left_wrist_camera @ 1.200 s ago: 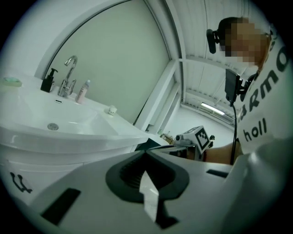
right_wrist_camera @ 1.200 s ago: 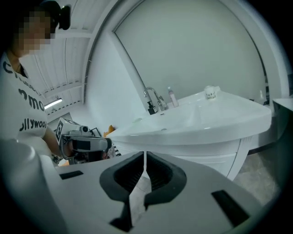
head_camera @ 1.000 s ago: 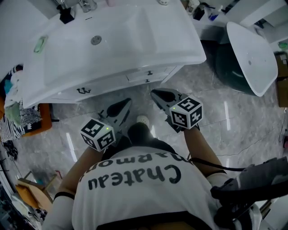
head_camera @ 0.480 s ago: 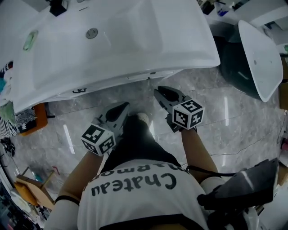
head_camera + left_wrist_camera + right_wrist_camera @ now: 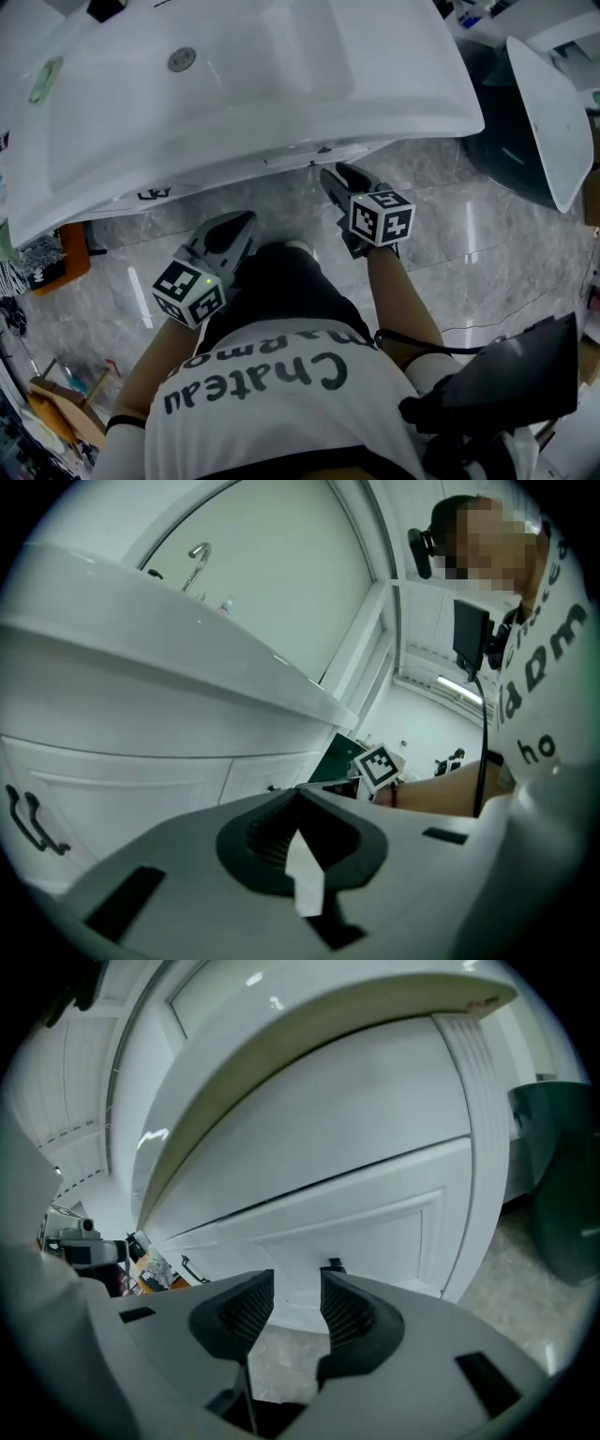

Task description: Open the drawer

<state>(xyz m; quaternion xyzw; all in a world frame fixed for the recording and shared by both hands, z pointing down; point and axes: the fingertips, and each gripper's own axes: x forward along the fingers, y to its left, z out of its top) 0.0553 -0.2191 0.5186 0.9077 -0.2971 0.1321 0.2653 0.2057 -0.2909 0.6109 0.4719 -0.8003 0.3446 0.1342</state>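
A white vanity cabinet stands under a white sink (image 5: 281, 84). Its drawer front (image 5: 366, 1227) is a framed white panel with a small dark knob (image 5: 333, 1265), and it sits flush in the cabinet. My right gripper (image 5: 297, 1288) points at that panel, the knob showing just beyond its tips. Its jaws are opening and nothing lies between them. In the head view the right gripper (image 5: 335, 175) reaches under the sink rim, by the thin strip of drawer front (image 5: 305, 156). My left gripper (image 5: 244, 223) hangs lower left, jaws shut and empty (image 5: 298, 797), away from the cabinet.
A dark curled handle (image 5: 28, 817) sits on the cabinet door to the left. A dark green bin (image 5: 506, 141) and a white oval lid (image 5: 553, 112) stand at the right. Cluttered orange items (image 5: 66, 262) lie at the left. The floor is grey marble (image 5: 450, 253).
Both grippers have sunk and moved toward the cabinet. The right one now reaches under the sink rim. The sink fills more of the head view.
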